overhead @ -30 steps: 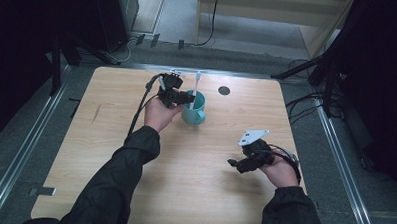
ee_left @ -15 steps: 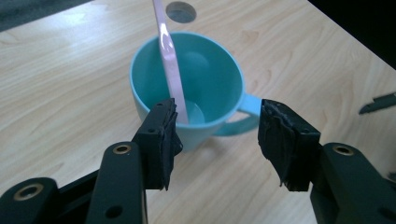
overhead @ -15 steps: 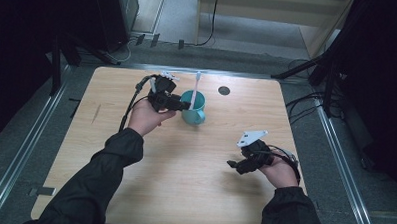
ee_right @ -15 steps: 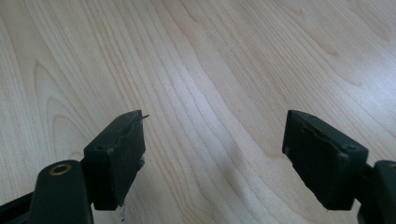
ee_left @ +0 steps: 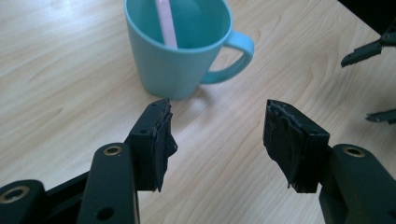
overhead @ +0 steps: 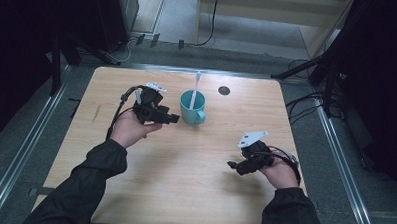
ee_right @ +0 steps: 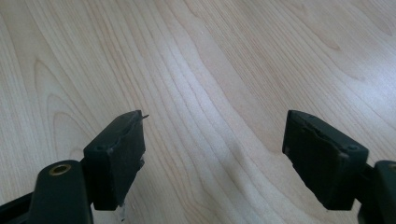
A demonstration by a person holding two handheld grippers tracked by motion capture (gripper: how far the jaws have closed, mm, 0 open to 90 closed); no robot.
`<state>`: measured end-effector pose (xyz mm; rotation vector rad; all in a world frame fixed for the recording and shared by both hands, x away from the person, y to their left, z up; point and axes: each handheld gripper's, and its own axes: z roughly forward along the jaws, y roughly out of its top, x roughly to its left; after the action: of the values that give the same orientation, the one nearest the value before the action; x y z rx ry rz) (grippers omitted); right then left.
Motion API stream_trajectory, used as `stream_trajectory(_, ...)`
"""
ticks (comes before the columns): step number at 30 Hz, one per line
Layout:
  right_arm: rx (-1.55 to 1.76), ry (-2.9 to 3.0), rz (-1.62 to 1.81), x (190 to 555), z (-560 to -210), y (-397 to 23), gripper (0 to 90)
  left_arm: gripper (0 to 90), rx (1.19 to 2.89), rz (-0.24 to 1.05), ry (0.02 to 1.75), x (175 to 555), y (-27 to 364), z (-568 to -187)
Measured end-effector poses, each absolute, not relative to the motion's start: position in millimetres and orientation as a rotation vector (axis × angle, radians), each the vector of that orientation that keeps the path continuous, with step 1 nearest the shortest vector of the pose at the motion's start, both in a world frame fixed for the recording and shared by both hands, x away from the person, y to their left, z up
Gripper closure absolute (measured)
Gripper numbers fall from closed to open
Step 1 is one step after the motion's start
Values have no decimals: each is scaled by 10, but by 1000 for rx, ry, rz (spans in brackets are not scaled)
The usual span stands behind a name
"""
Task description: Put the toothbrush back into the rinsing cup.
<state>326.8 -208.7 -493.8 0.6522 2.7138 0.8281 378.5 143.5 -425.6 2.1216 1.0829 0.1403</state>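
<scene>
We see the teal mug [overhead: 192,107] standing upright just above the centre of the high view, on the desk [overhead: 184,181], with a pale pink toothbrush [overhead: 195,89] leaning inside it, its head sticking up past the rim. The mug's handle points toward the lower right of the frame.

The left hand-held gripper [overhead: 172,119] sits just left of the mug, apart from it. Its jaws have just been opening and now stand wide with nothing between them; we judge the toothbrush was meant to rest in the mug, so the grip is no longer needed. In the left gripper view the mug [ee_left: 180,46] lies ahead of the spread jaws, its rim cut off by the top edge.

The right hand-held gripper [overhead: 233,166] waits at the lower right, jaws spread over bare wood.

The toothbrush's lower end is hidden inside the mug, and we cannot make out its bristles.
</scene>
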Motion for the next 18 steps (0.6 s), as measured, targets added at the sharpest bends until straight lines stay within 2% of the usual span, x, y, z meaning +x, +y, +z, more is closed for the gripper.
stream_trajectory(18,667,2710,811,3261,-4955,-2109,209,406,2126,101,1142,3406,1901,-4637)
